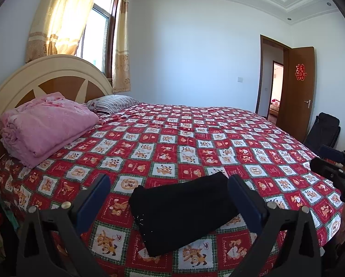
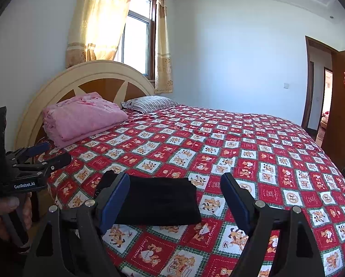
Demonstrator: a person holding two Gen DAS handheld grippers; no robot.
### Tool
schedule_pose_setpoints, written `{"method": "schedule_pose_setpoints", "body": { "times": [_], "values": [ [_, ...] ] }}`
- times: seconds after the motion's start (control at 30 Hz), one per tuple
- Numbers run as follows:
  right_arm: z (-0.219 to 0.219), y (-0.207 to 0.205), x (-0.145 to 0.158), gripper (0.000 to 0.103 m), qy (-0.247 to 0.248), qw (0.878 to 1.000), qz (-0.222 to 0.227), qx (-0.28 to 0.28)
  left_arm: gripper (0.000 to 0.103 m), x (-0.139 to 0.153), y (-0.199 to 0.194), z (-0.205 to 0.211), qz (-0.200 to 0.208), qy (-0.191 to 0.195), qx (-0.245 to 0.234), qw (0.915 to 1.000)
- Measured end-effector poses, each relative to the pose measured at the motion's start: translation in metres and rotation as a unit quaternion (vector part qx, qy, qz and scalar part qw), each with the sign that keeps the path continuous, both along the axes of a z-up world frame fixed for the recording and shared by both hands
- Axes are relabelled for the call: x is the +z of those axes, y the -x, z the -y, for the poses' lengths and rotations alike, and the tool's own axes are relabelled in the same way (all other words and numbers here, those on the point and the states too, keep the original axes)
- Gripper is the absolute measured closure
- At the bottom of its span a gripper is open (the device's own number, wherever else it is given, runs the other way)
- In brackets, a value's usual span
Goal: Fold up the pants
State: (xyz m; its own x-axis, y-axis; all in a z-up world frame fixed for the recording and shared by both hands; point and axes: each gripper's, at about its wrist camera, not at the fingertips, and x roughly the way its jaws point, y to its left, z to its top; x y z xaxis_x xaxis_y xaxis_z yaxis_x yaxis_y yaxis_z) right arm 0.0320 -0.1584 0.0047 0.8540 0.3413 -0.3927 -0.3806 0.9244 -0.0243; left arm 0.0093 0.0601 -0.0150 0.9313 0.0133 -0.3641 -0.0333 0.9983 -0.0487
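Black pants: folded into a compact rectangle (image 1: 184,212), lying flat on the bed right by its near edge
Left tool: spread wide (image 1: 169,204), nothing gripped; in its own view the blue pads (image 1: 93,205) sit either side of the pants bundle, hanging above it, and I can't really tell if anything brushes the cloth
Right tool: also released, jaws wide apart (image 2: 176,200); left pad (image 2: 113,202) overlaps the pants' right end in the picture, the other pad is out over bare quilt, nothing pinched between them
Hand: fingers (image 2: 4,214) wrapped round the left tool's handle, seen at the left edge of the right wrist view
Bed edge: quilt (image 1: 195,143) (red checks with little cartoon bears) drops off close under both tools, so the pants are basically at the near side
Open room: big stretch of empty-ish quilt beyond and to the right of the pants, all the way across
Far left: pink folded blanket (image 1: 48,124) stacked by the headboard (image 1: 50,69), well apart from the pants
Further back: striped pillow (image 1: 114,102), then window with yellow curtains (image 1: 59,16)
Far right: brown door (image 1: 299,92) standing open
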Motion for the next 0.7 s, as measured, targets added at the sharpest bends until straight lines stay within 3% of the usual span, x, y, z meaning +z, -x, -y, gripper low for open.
{"method": "schedule_pose_setpoints", "body": {
  "times": [0.7],
  "values": [
    [-0.0024,0.0000,-0.0026,0.020,0.000,1.000,0.000,0.007,0.000,-0.0072,-0.0043,0.0029,-0.011,0.003,0.000,0.9999]
  ]
}}
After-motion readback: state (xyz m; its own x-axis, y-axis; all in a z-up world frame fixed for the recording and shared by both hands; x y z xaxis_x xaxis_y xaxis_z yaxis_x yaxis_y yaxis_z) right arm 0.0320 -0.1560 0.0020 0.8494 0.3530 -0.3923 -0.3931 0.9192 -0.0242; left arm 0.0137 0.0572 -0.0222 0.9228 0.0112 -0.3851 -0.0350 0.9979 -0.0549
